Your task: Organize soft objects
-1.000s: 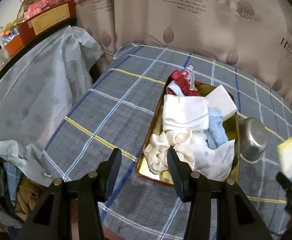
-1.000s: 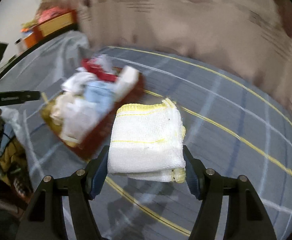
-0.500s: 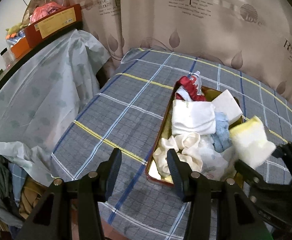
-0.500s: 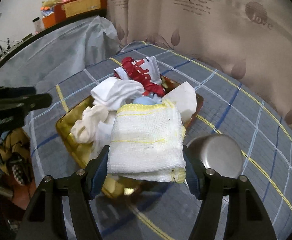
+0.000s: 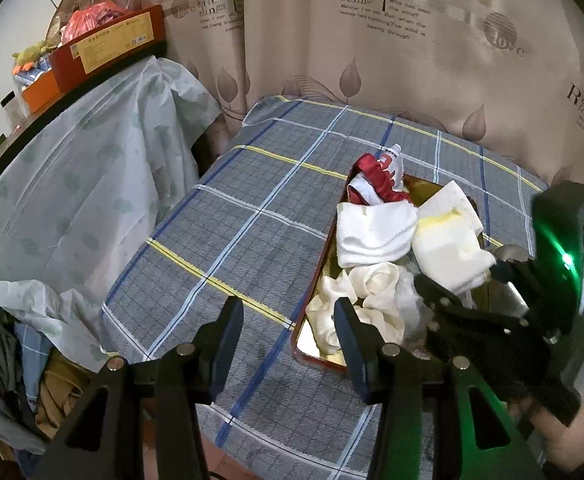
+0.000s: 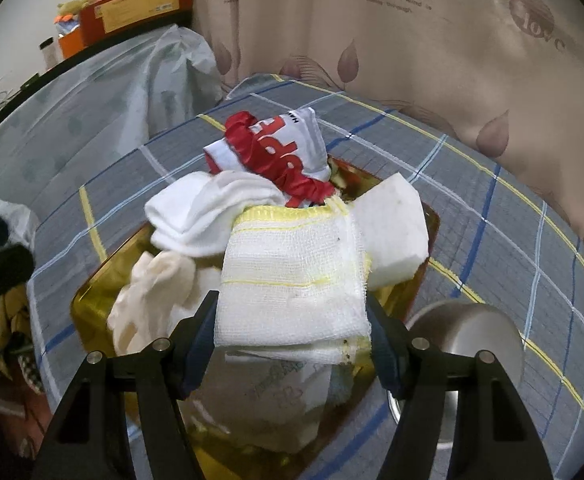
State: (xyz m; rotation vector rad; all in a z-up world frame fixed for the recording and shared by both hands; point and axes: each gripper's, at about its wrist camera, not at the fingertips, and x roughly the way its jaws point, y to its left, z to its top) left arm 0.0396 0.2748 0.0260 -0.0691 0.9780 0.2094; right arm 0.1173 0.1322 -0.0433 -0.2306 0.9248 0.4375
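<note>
— Holding anything, the right gripper (image 6: 292,320)?

— Yes, its jaws are clamped on a folded white cloth (image 6: 293,276) with yellow edging, above the near end of the gold tray (image 6: 92,300).

— And what lies in the tray?

— A red-and-white cloth (image 6: 276,148) at the far end, a white sock (image 6: 208,208) beside it, a white sponge (image 6: 395,232) along the right wall, and cream cloth (image 6: 152,292) at the near left.

— The left gripper (image 5: 288,320)?

— Jaws apart, gripping nothing, over the checked tablecloth (image 5: 232,240) just left of the tray's near corner.

— Anything beside the tray?

— A steel bowl (image 6: 467,332) upside down on the tablecloth, just right of it.
</note>
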